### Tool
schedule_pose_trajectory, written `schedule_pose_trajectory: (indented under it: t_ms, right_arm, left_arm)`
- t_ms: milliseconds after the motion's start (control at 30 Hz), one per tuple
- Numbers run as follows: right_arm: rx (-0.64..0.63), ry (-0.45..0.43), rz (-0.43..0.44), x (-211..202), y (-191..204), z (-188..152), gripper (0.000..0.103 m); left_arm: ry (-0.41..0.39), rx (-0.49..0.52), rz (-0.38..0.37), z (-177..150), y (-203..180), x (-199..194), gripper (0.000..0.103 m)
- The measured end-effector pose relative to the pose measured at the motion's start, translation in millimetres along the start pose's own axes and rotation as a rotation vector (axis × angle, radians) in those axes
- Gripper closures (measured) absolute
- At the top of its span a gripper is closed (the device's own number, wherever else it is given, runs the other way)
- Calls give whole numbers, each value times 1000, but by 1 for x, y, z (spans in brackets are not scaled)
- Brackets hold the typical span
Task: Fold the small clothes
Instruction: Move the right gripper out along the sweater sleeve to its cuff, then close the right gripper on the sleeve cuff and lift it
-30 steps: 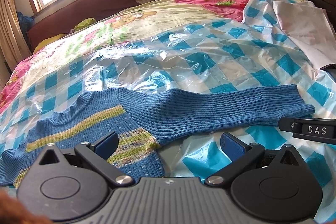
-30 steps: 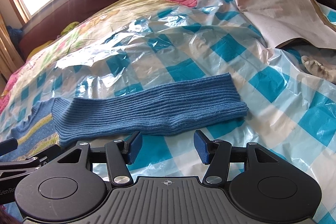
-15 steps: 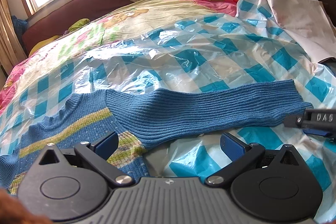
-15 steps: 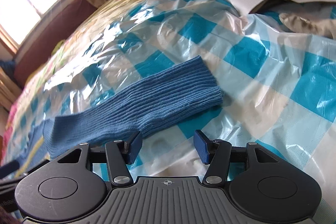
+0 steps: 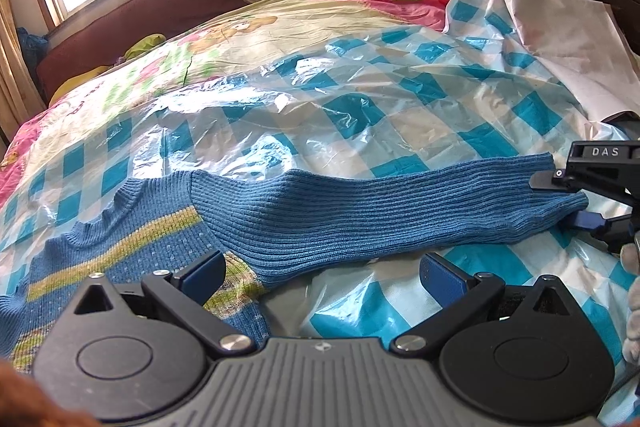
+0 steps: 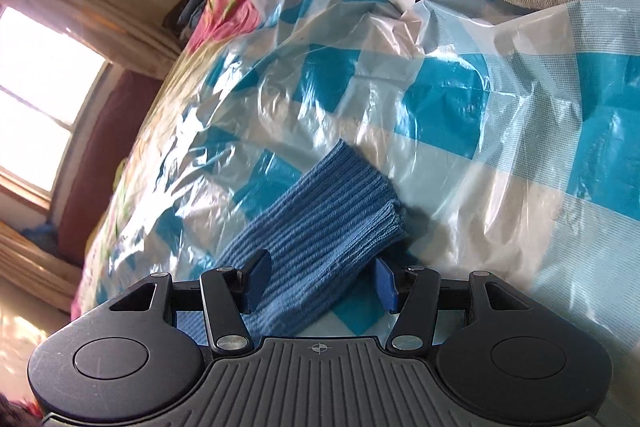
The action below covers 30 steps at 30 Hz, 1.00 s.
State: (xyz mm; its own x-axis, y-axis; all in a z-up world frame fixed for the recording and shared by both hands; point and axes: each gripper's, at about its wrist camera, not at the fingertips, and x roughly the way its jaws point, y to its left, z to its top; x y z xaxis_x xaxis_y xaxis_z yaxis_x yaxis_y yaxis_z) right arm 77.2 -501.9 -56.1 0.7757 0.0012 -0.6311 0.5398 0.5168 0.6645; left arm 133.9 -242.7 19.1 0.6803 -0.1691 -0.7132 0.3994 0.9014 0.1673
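A: Where's the sweater (image 5: 132, 239)?

B: Flat on the checked plastic sheet (image 5: 360, 115) over the bed. Body on the left, one sleeve (image 5: 392, 215) stretched out to the right, long axis running left-right across the bed.

A: Grippers?

B: Left gripper (image 5: 320, 273) spread wide, holding nothing, hovering over the armpit where the sleeve meets the body. Right gripper (image 6: 318, 285) also spread, but the cuff (image 6: 352, 203) sits between its fingers, one above and one under the cloth. Not closed on it yet.

A: So which one's nearer the cuff?

B: Right, clearly. It comes at the sleeve end-on from the right. Looks like the sleeve fold is next: pinch the cuff, carry it left along the sleeve's length onto the body.

A: Risk?

B: Could pinch the plastic too, I'd guess.
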Motion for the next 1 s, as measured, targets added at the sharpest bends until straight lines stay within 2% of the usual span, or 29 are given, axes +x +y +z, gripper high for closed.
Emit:
schedule_pose_trajectory:
  t_ms: [33, 67, 100, 133, 233, 400, 567, 833, 1000]
  right_arm:
    - [-2, -3, -1, 1, 1, 0, 52]
    - [-6, -5, -8, 3, 1, 1, 64]
    - [-8, 0, -15, 4, 1, 2, 71]
    - [-3, 7, -19, 5, 1, 2, 86]
    - [-22, -4, 0, -2, 4, 3, 94]
    - [-91, -44, 71, -23, 34, 1, 95]
    - [-192, -54, 161, -40, 89, -10, 95]
    - [-394, 0, 283, -50, 195, -65, 95]
    - [-523, 49, 322, -41, 257, -110, 95]
  left_arm:
    - [1, 1, 0, 0, 0, 0, 0]
    - [2, 2, 0, 0, 0, 0, 0]
    - [2, 2, 1, -1, 1, 0, 0]
    - [0, 1, 1, -1, 3, -1, 0]
    - [-7, -12, 3, -4, 11, -4, 0]
    - [-9, -49, 19, -16, 38, -13, 0]
    - [-19, -109, 63, -36, 79, -28, 0]
    - [-24, -249, 141, -81, 159, -52, 0]
    - [-36, -330, 198, -113, 204, -62, 0]
